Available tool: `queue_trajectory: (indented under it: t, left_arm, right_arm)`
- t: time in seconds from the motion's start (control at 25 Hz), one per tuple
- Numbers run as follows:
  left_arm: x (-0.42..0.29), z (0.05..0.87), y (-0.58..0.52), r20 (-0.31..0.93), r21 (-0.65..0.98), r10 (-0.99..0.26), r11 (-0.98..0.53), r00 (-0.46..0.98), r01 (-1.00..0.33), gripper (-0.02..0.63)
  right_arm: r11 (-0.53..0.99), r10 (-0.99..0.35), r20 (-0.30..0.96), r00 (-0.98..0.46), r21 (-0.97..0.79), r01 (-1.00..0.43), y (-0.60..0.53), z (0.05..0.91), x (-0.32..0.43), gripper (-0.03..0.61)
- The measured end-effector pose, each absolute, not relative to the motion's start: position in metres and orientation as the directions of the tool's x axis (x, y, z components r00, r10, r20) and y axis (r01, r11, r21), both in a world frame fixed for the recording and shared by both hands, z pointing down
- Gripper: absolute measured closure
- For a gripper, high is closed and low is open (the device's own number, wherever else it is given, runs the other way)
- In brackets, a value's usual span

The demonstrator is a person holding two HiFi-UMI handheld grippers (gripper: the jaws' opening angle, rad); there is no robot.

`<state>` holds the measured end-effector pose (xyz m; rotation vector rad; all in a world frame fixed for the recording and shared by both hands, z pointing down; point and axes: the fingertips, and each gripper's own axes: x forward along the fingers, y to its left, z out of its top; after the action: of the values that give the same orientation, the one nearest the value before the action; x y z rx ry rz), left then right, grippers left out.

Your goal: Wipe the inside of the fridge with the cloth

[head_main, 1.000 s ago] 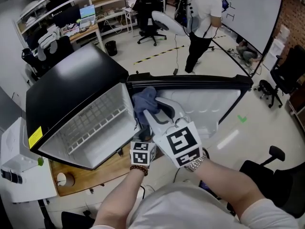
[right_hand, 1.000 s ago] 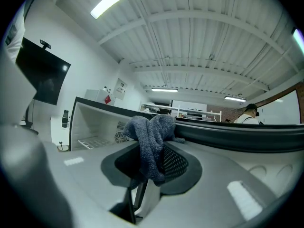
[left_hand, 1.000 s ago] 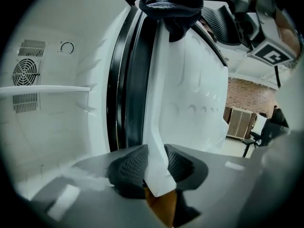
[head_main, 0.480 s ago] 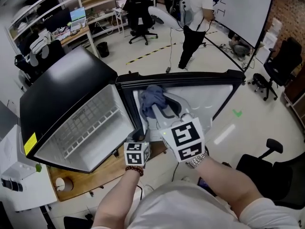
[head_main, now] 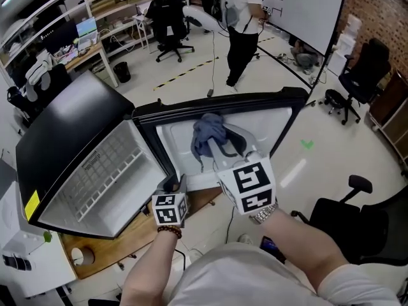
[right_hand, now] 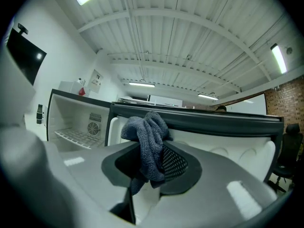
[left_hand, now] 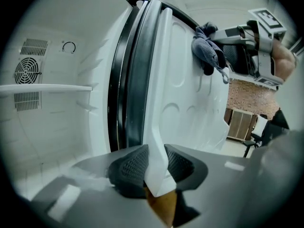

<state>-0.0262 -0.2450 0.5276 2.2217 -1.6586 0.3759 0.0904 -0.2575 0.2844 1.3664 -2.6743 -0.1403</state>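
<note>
Left gripper (left_hand: 155,169) jaws: clamped on white plastic inner rim of black mini-fridge door (left_hand: 160,99).
Right gripper (right_hand: 151,163) jaws: pinching bunched grey-blue terry cloth (right_hand: 148,129); bulk above jaws, by door liner.
White fridge cavity (right_hand: 76,122), left of jaws: wiping judged pending.

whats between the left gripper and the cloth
Only the fridge door's bare white inner panel: the left gripper clamps its edge and the cloth is further along it. The left gripper view shows this.
</note>
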Motion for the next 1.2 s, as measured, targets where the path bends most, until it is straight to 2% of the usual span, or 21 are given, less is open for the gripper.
queue_trajectory:
  t: [0.8,1.2]
  left_arm:
    - [-0.027,0.528,-0.244,0.414,0.11,-0.869,-0.248,0.272,-0.962,0.508]
    - [-0.028,0.528,-0.243,0.414,0.11,-0.87,-0.244,0.268,-0.963,0.508]
  right_arm:
    - [0.333,-0.943,0.064,-0.327,0.121,-0.935,-0.281,0.284,0.239,0.479]
    - [0.27,-0.963,0.045,-0.267,0.123,-0.955,-0.281,0.279,0.275,0.479]
